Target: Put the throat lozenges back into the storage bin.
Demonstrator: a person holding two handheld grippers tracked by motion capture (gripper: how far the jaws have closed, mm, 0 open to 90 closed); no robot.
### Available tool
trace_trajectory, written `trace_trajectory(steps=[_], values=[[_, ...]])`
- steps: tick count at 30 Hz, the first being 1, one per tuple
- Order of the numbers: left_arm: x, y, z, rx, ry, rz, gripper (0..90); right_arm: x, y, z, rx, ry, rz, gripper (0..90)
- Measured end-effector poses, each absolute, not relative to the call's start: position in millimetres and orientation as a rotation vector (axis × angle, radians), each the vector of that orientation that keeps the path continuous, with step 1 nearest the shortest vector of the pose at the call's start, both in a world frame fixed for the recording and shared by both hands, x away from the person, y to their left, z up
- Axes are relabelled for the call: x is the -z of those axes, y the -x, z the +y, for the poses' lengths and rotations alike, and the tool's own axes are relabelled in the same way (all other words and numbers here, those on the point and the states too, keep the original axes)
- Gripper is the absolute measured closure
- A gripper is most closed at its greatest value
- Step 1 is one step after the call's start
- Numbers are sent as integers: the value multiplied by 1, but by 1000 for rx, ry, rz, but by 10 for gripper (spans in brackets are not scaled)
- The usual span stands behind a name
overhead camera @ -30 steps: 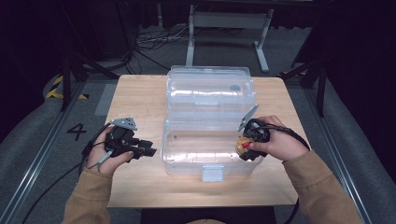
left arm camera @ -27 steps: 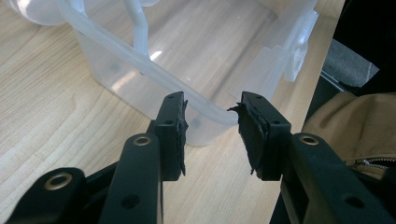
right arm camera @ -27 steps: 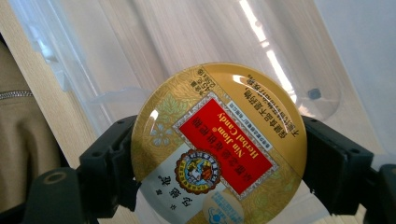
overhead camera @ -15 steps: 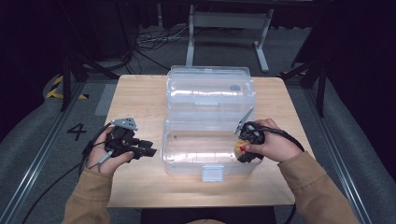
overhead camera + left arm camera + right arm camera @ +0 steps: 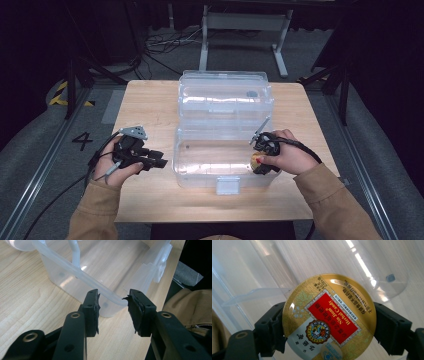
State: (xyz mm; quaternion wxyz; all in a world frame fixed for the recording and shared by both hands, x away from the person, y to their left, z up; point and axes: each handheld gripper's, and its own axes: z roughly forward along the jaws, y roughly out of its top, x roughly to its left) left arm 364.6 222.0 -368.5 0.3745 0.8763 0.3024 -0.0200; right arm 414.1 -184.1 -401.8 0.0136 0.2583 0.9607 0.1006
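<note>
A clear plastic box [image 5: 220, 150] stands open on a wooden table [image 5: 150, 105], its lid [image 5: 225, 95] laid back on the far side and a latch tab on the near wall. The right gripper [image 5: 261, 161] is at the box's right end, near the near-right corner, held in the person's right hand [image 5: 285, 157]. Its 2 jaws are clamped on a round gold tin [image 5: 329, 317], 1 jaw at each side of the rim; the tin's face carries a red label and a round emblem, seen upside down in the right gripper view. In the high view the tin [image 5: 256, 161] sits just inside the box's right wall, above the clear floor.

The left gripper [image 5: 159, 163] lies in the left hand [image 5: 117, 167] on the table left of the box, pointing right at its left wall and just short of it. In the left gripper view [image 5: 112, 312] its jaws stand apart with nothing between them, and the box's near-left corner [image 5: 112, 307] lies just beyond the pads [image 5: 95, 307]
</note>
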Motion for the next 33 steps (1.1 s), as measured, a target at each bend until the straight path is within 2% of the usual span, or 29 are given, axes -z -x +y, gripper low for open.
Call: trace_trajectory(steps=[16, 25, 33], values=[[368, -364, 222, 52, -2245, 775, 611, 409, -410, -177, -230, -816, 2929, 199], [369, -365, 222, 53, -2248, 775, 611, 413, -414, -179, -196, -972, 2946, 198], [370, -365, 222, 56, -2245, 779, 607, 416, -414, -180, -246, -980, 2916, 197]])
